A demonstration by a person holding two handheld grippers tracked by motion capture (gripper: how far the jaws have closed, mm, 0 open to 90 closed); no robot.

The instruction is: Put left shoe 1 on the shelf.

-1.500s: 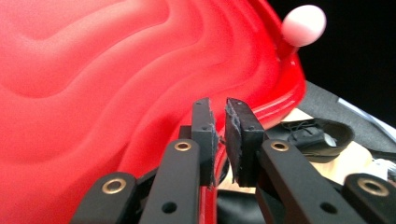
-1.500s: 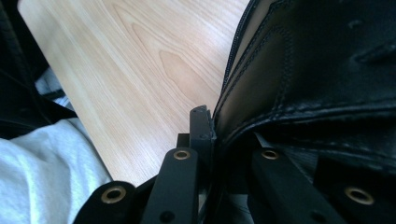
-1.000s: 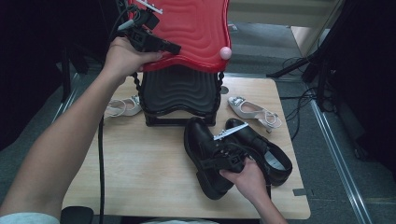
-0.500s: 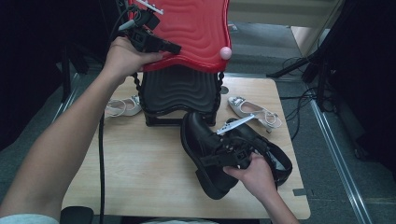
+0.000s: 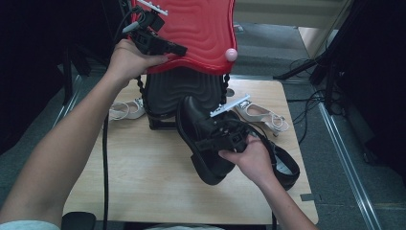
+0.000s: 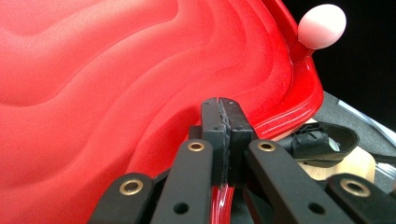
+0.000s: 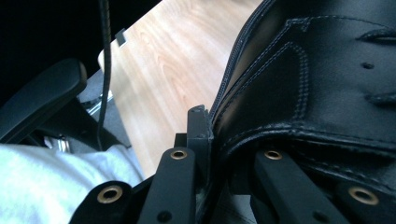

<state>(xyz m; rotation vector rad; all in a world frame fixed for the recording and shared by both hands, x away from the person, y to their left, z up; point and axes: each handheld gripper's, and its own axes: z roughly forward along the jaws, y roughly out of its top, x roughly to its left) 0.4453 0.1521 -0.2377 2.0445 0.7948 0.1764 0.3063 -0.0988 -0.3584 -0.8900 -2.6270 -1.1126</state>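
A red moulded case lid (image 5: 201, 28) with a pink knob (image 5: 231, 54) stands raised over its black ribbed base (image 5: 182, 93). My left gripper (image 5: 179, 49) is shut on the lid's lower rim; in the left gripper view the jaws (image 6: 225, 105) meet on the red edge (image 6: 116, 93). My right gripper (image 5: 203, 142) is shut on the collar of a black leather shoe (image 5: 201, 163), which hangs tilted above the table in front of the base. The right gripper view has the gripper (image 7: 210, 116) pinching the shoe's stitched edge (image 7: 317, 84). A second black shoe (image 5: 287, 165) lies on the table at right.
White strappy sandals lie on the wooden table (image 5: 143, 182), one left of the base (image 5: 124, 109) and one at the right (image 5: 263, 115). A black cable (image 5: 105, 158) trails down from the left gripper across the table's near left. A chair armrest (image 7: 42, 102) sits below the table's edge.
My right gripper has lifted the black shoe off the table and carried it up toward the case base. The left gripper and the red lid have stayed still.
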